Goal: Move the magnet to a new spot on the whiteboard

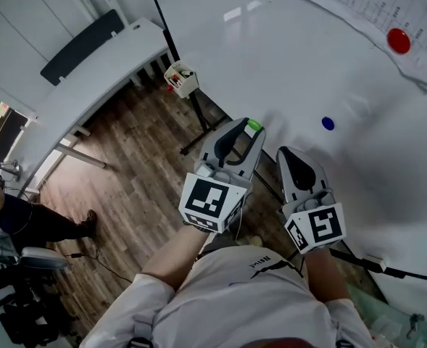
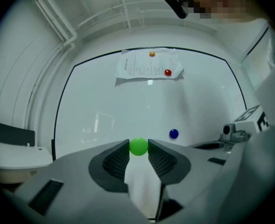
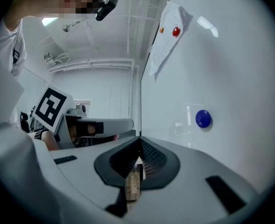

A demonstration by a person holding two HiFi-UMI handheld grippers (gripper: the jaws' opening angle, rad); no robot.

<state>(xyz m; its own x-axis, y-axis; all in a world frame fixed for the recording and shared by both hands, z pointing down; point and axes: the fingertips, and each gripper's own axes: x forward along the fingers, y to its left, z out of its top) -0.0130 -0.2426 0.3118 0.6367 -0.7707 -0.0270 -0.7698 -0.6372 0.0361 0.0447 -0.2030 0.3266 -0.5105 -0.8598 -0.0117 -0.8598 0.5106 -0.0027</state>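
Observation:
My left gripper (image 2: 138, 147) is shut on a round green magnet (image 2: 138, 146), held at the jaw tips a little off the whiteboard (image 2: 128, 106); the head view shows that green magnet (image 1: 254, 125) in the left gripper (image 1: 252, 127) near the whiteboard (image 1: 285, 56). A blue magnet (image 2: 174, 134) sticks to the board to the right, also seen as the blue magnet (image 1: 328, 123) and the blue magnet (image 3: 203, 119). My right gripper (image 3: 138, 142) is shut with nothing in it, and the right gripper (image 1: 291, 154) hangs beside the left one.
A sheet of paper (image 2: 149, 64) is pinned high on the board by a red magnet (image 2: 168, 72) and an orange magnet (image 2: 152, 54). A white desk (image 1: 90, 78) and a small tray (image 1: 182, 79) stand at the left over wooden floor (image 1: 133, 187). A person's legs (image 1: 46, 223) sit far left.

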